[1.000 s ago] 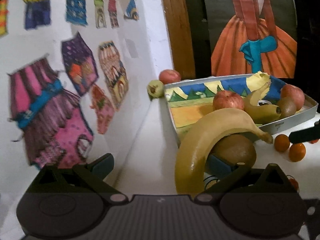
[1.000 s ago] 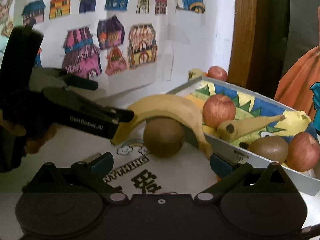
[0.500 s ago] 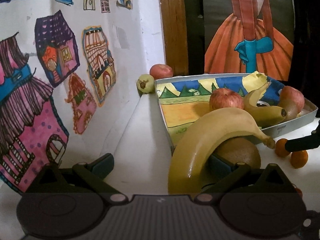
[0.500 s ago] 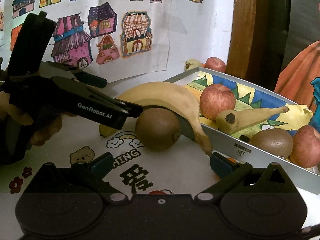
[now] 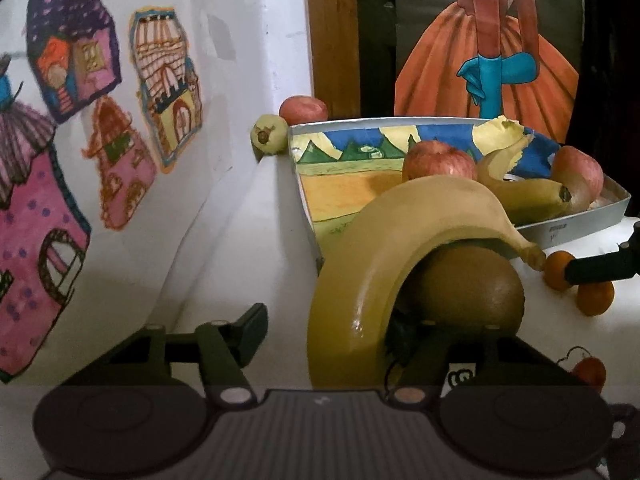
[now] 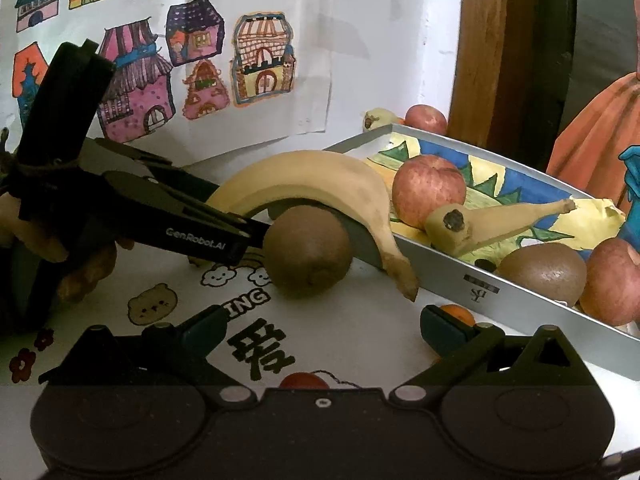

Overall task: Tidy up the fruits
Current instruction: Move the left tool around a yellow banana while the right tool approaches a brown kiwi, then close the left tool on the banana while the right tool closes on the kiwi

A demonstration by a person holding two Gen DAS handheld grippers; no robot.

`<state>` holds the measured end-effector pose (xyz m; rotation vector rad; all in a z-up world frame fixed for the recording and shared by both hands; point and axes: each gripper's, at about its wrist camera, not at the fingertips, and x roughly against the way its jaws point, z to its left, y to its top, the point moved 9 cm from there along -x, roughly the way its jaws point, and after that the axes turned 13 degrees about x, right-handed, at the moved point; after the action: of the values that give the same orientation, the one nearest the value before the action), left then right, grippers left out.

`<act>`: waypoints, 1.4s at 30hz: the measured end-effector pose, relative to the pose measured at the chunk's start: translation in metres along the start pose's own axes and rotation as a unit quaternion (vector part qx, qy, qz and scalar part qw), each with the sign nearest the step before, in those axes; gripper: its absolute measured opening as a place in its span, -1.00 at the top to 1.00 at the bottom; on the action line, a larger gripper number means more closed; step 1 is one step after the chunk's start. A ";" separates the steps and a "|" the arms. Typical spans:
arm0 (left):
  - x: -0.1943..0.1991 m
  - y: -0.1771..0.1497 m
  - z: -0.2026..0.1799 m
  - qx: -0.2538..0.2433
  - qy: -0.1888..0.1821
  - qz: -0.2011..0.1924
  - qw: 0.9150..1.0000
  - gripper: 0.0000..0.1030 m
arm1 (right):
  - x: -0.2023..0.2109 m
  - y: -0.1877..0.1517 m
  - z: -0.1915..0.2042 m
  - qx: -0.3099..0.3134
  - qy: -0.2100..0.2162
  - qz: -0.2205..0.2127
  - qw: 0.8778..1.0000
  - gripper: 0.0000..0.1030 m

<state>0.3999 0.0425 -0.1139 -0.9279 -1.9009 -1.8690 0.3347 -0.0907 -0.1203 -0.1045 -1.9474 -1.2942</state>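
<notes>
A big yellow banana (image 5: 400, 232) arches over a brown kiwi (image 5: 468, 284) on the white table, just in front of the painted tray (image 5: 580, 224). My left gripper (image 5: 328, 324) is open, and the banana's near end lies between its fingers. In the right wrist view the left gripper (image 6: 236, 216) comes in from the left, straddling that end of the banana (image 6: 312, 172), its front finger beside the kiwi (image 6: 308, 252). My right gripper (image 6: 324, 322) is open and empty, a short way in front of the kiwi. The tray (image 6: 480, 292) holds two apples, a banana and a kiwi.
A wall with house drawings runs along the left. A green fruit (image 5: 269, 135) and a red apple (image 5: 303, 109) sit in the corner behind the tray. Two small oranges (image 5: 596, 298) lie right of the kiwi, by the right gripper's finger (image 5: 600, 268). A hand holds the left gripper.
My left gripper has moved forward, so the banana's end now sits between its open fingers. The right gripper has crept closer to the kiwi. The fruit has not moved.
</notes>
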 end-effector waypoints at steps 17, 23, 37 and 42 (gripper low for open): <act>0.001 0.008 -0.019 -0.018 -0.009 -0.003 1.000 0.16 | -0.002 -0.004 -0.001 0.001 0.002 0.003 1.000 -0.99; 0.004 0.004 -0.016 0.022 -0.004 0.010 1.000 0.17 | 0.000 -0.005 -0.001 0.001 0.002 0.003 1.000 -0.99; 0.030 -0.009 0.003 0.110 0.028 0.021 0.993 0.25 | -0.010 0.001 0.006 0.025 0.006 0.008 1.000 -0.99; 0.032 -0.013 0.013 0.122 0.033 0.029 0.992 0.25 | -0.024 0.011 0.003 0.027 0.009 0.011 1.000 -0.99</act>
<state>0.3709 0.0634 -0.1047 -0.8225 -1.9864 -1.5698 0.3549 -0.0744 -0.1279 -0.0875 -1.9602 -1.2227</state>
